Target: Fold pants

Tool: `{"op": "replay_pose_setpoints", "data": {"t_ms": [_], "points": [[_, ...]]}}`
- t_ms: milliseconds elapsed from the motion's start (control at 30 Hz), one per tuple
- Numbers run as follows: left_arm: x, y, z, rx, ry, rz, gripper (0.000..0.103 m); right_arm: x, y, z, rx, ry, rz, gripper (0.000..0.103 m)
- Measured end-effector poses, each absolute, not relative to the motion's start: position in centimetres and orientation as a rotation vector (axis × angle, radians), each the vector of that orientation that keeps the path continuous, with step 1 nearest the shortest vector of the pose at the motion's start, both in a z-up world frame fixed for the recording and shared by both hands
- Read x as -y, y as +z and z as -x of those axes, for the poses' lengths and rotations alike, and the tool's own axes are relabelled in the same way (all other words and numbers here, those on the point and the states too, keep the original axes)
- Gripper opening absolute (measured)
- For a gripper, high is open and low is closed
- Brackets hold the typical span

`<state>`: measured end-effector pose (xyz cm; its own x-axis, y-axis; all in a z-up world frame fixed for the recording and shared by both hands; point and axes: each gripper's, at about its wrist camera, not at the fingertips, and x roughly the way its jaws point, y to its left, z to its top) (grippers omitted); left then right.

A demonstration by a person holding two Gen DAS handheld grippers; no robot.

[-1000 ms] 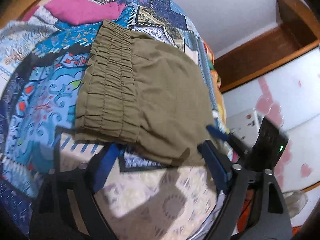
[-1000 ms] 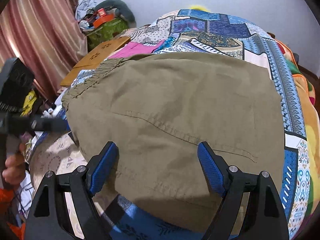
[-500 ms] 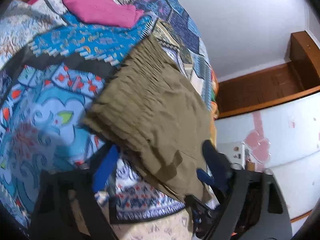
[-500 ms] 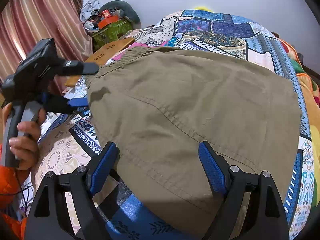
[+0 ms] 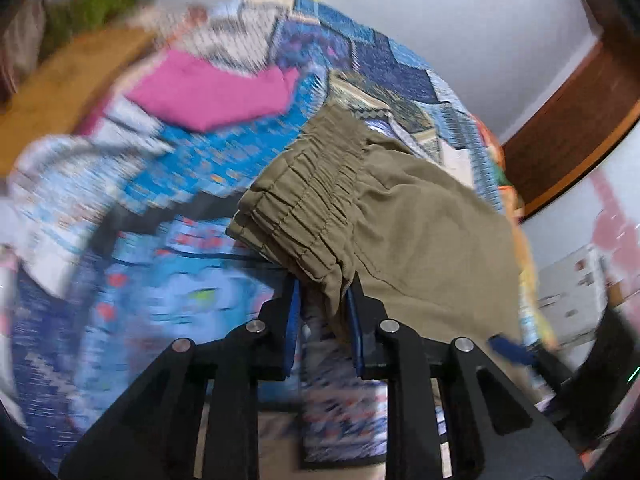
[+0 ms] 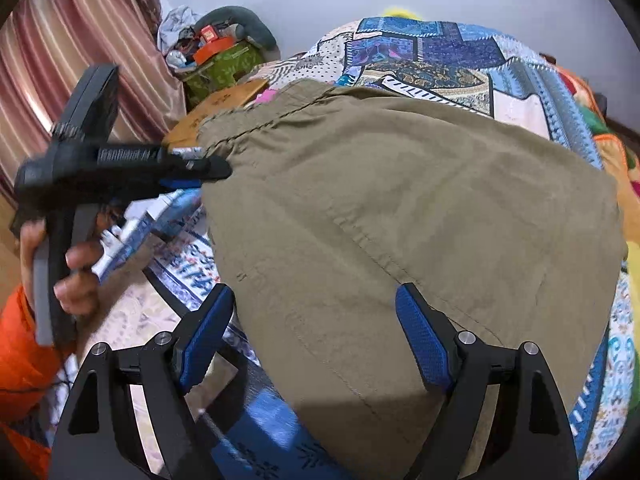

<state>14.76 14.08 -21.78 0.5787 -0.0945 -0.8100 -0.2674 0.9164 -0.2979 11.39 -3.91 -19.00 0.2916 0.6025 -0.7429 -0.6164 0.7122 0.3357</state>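
Olive-green pants (image 6: 400, 208) lie folded on a patchwork bedspread (image 6: 460, 60). In the left wrist view the gathered elastic waistband (image 5: 304, 216) faces me. My left gripper (image 5: 324, 300) is shut on the near corner of the pants (image 5: 420, 240) by the waistband. It also shows in the right wrist view (image 6: 200, 172), at the left edge of the pants. My right gripper (image 6: 316, 332) is open, its blue pads on either side of the near edge of the pants, gripping nothing.
A folded pink garment (image 5: 216, 92) lies on the bed beyond the pants. A wooden board (image 6: 216, 108), a green bag of clutter (image 6: 224, 64) and a striped curtain (image 6: 80, 60) are at the left. A wooden door frame (image 5: 568, 112) stands at the right.
My left gripper has swung round to the waistband corner and shut on the pants; it was open before. My right gripper stays open and has moved slightly closer over the pants.
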Motion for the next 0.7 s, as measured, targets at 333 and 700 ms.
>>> {"op": "replay_pose_setpoints", "data": {"t_ms": [333, 700], "points": [[-17.2, -20.0, -7.2, -0.863, 0.419, 0.090, 0.014, 2.5, -18.2, -10.6, -0.992, 0.865, -0.056, 0.076], [-17.5, -17.2, -6.4, -0.825, 0.356, 0.072, 0.013, 2.5, -18.1, -9.3, -0.977, 0.822, 0.025, 0.076]]}}
